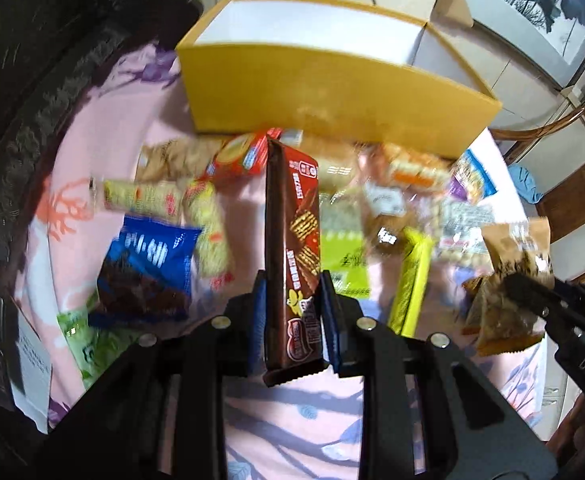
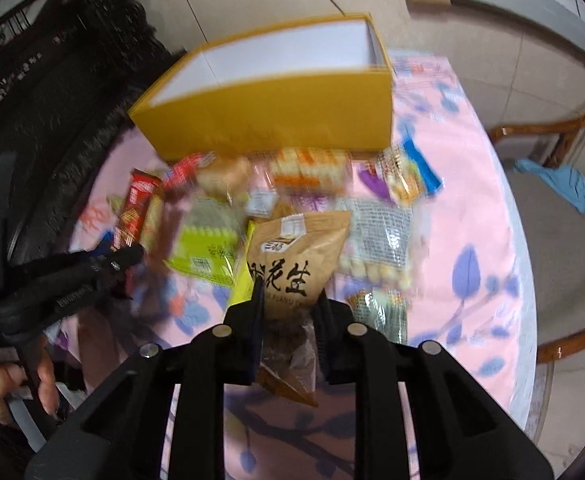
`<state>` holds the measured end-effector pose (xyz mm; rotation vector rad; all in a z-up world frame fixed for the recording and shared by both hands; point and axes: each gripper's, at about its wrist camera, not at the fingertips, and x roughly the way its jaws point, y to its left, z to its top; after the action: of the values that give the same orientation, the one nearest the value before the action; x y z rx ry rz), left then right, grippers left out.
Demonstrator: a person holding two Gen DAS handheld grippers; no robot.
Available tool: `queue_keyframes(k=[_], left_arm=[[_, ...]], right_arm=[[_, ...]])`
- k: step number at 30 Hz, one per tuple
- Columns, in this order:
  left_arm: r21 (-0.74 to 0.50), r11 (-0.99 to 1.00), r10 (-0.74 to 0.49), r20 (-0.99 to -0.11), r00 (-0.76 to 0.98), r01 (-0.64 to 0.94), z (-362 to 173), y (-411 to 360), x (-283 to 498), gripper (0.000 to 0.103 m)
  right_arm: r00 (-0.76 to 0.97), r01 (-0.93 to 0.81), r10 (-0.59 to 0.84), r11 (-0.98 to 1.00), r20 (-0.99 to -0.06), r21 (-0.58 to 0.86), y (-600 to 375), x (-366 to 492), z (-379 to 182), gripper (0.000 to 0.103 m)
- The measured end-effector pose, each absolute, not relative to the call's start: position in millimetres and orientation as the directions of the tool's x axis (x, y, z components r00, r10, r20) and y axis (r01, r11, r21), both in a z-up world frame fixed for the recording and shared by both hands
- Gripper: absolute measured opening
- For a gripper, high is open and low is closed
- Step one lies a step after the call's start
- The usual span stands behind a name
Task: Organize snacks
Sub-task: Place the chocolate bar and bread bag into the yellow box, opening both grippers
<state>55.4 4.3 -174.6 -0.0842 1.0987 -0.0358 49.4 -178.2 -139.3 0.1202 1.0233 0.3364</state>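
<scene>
Clamped between the fingers of my left gripper (image 1: 292, 280) is a brown biscuit pack (image 1: 292, 240), held on edge and lifted above the snacks. On my right gripper (image 2: 288, 300), the fingers are closed on the lower part of a kraft peanut bag (image 2: 292, 256), which stands upright above the pile. Beyond both sits the yellow box (image 1: 332, 96), open at the top with white inner walls, on the far side of the pink flowered worktop (image 2: 468, 216). Between the box and my grippers lie the loose snacks: a blue bag (image 1: 148, 264) at the left, yellow cracker packs (image 1: 208, 228) beside it, a lime-green pack (image 2: 204, 248) near the middle. Motion blur smears most of the labels.
</scene>
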Motion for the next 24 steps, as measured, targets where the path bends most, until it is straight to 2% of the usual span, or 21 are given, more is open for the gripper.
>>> queue_keyframes(k=[13,24], left_arm=[[-0.12,0.993,-0.094,-0.823,0.561,-0.009,-93,3,170,0.025],[-0.105,0.994,-0.092,-0.823,0.56,0.01,-86,2,223,0.025]], right_arm=[[0.61,-0.245,0.346,0.938,-0.713,0.246,-162,158,-59,0.022],[0.634,-0.224,0.333,0.943,-0.699,0.246,-159,208,-49,0.022]])
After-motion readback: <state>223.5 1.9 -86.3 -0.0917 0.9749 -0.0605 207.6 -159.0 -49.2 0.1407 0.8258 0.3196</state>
